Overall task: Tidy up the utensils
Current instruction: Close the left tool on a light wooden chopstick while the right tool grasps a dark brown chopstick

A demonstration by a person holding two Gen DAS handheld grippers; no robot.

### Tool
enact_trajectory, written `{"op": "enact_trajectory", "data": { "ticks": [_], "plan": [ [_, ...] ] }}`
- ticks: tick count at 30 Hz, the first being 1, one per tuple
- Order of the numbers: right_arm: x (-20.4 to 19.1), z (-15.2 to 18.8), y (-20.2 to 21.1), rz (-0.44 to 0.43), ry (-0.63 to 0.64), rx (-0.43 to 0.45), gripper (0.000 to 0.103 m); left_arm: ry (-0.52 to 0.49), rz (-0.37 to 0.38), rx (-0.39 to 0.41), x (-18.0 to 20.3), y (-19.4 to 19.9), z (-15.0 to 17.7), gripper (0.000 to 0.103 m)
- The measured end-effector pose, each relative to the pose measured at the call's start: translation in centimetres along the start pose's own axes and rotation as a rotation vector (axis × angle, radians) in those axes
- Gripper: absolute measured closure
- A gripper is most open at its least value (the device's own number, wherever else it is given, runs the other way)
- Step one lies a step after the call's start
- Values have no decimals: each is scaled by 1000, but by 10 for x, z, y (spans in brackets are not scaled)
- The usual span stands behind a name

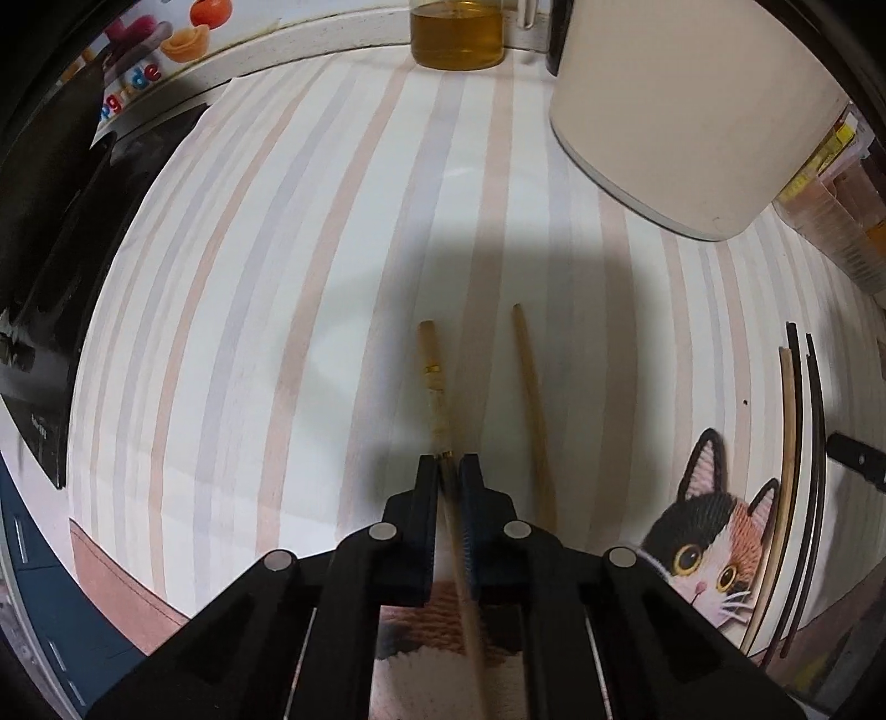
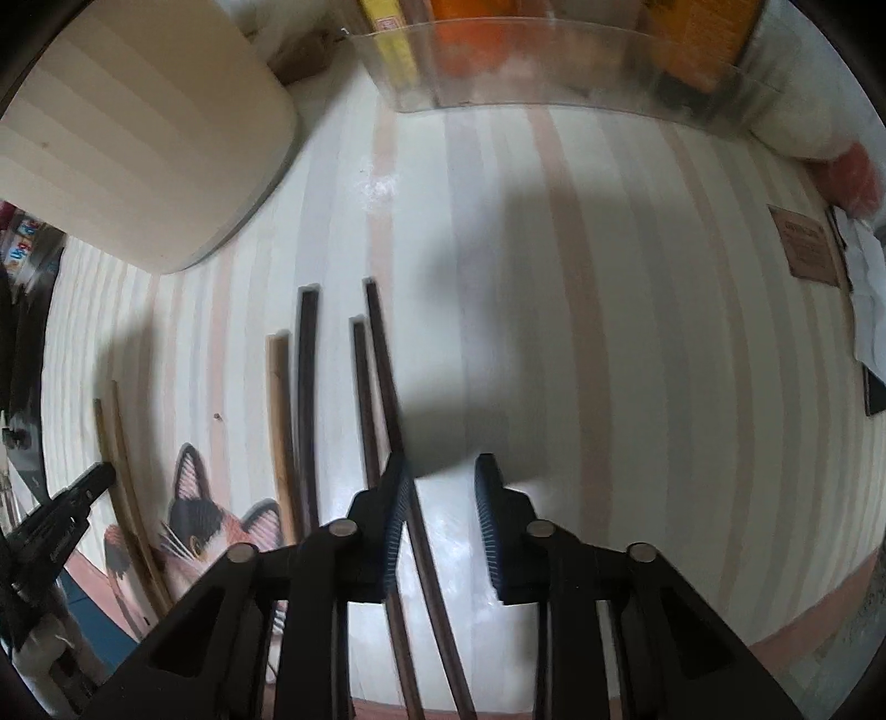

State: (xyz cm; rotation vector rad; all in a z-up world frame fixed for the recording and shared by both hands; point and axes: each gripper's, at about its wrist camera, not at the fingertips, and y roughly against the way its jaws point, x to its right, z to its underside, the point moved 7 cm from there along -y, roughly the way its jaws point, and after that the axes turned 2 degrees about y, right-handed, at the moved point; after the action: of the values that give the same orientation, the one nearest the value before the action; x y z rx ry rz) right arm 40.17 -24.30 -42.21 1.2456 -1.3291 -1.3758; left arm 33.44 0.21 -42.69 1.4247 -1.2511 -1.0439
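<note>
My left gripper (image 1: pixel 449 458) is shut on a light bamboo chopstick (image 1: pixel 432 365) with gold bands, which sticks out ahead over the striped cloth. A second bamboo chopstick (image 1: pixel 534 415) lies on the cloth just to its right. My right gripper (image 2: pixel 443 471) is open over the cloth; a dark chopstick (image 2: pixel 387 382) runs along its left finger, touching or just inside it. Two more dark chopsticks (image 2: pixel 306 387) and a brown one (image 2: pixel 279 421) lie parallel to the left. The left gripper's fingers (image 2: pixel 88 484) show at the far left by two bamboo chopsticks (image 2: pixel 119 459).
A cream tub (image 1: pixel 681 111) stands at the back right of the left view, and also shows in the right view (image 2: pixel 138 127). A jar of amber liquid (image 1: pixel 457 33) stands behind. A clear plastic bin (image 2: pixel 554 61) sits at the back. A cat picture (image 1: pixel 709 537) marks the cloth.
</note>
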Motion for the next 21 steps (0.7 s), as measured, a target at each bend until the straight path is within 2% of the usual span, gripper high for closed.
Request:
{"op": "enact_trajectory", "data": {
  "ticks": [2, 4, 6, 10, 13, 16, 17, 21],
  "plan": [
    [-3, -6, 0, 36, 23, 1, 96, -3, 0, 0, -10, 5, 7, 98],
    [-5, -7, -1, 53, 32, -1, 103, -9, -4, 2, -12, 6, 15, 98],
    [-7, -4, -1, 85, 71, 9, 103, -13, -3, 2, -10, 9, 18, 98],
    [-7, 10, -3, 111, 104, -1, 103, -2, 53, -19, 7, 13, 25, 99],
    [11, 22, 0, 92, 74, -34, 103, -7, 101, -41, 21, 16, 36, 99],
    [26, 31, 2, 51, 32, -66, 103, 2, 119, -46, 21, 17, 40, 99],
    [26, 30, 8, -3, 7, -52, 103, 9, 122, -47, 18, 17, 40, 99],
    [11, 24, 18, -101, 21, -41, 102, 17, 122, -55, 7, 16, 31, 99]
  ]
}}
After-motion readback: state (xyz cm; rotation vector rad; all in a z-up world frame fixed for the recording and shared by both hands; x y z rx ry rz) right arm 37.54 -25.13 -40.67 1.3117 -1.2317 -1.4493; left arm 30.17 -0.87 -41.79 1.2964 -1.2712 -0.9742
